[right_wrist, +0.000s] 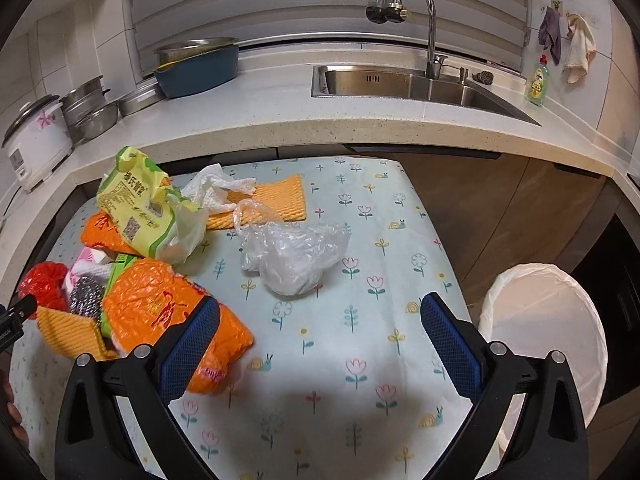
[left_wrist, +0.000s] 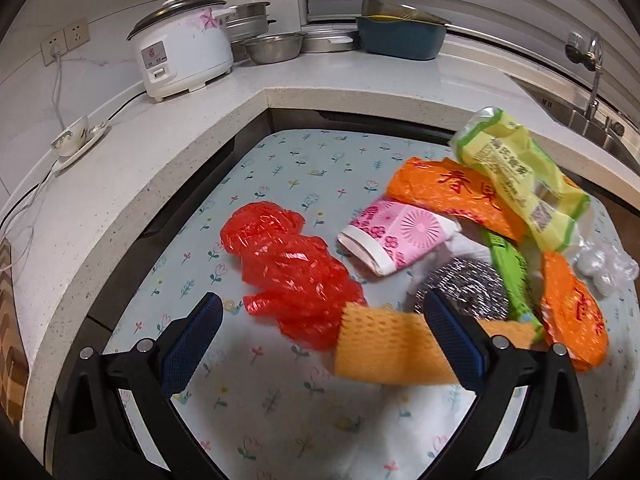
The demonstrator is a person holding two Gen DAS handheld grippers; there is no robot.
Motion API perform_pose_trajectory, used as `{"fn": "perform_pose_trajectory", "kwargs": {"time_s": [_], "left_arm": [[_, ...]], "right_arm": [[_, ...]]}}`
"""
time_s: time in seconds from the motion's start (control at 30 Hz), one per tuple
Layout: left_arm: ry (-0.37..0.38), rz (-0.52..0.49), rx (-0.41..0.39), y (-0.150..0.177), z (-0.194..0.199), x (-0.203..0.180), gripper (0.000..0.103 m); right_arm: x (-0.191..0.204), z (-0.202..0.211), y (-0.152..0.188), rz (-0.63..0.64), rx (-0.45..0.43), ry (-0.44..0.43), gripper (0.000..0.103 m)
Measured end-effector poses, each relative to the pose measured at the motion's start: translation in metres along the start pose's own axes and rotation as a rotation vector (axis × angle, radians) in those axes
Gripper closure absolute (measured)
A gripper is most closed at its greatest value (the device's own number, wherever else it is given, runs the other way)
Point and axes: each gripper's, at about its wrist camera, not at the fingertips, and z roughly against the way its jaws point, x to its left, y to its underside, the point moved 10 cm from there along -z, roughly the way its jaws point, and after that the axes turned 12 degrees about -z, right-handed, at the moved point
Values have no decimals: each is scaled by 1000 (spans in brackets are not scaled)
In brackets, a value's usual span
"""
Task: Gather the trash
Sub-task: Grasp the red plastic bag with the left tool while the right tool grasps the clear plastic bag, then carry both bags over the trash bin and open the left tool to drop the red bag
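Note:
Trash lies on a flower-print table. In the left wrist view there is a crumpled red plastic bag, a pink paper cup on its side, orange wrappers, a yellow-green packet, a steel scourer and an orange sponge cloth. My left gripper is open just above the table, the sponge cloth and red bag between its fingers. My right gripper is open and empty over bare tablecloth, with a clear plastic bag ahead and an orange wrapper by its left finger.
A white-lined trash bin stands on the floor right of the table. A stone counter wraps behind, with a sink, tap, dish soap, blue basin, steel bowls and a rice cooker. White tissue and another sponge cloth lie at the back.

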Motion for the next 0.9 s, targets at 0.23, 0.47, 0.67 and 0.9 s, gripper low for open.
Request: {"fn": "perform_pose_trajectory", "kwargs": {"time_s": [0.23, 0.47, 0.67, 0.9], "left_arm": [[20, 56, 45, -10, -49, 20, 7], [67, 54, 65, -7, -71, 21, 39], [81, 40, 48, -4, -60, 16, 65], [75, 40, -41, -24, -19, 13, 71]], "right_arm": [[21, -44, -11, -35, 30, -17, 7], [38, -68, -10, -6, 53, -6, 26], [36, -64, -5, -30, 72, -36, 65], [22, -23, -16, -55, 22, -60, 80]]}}
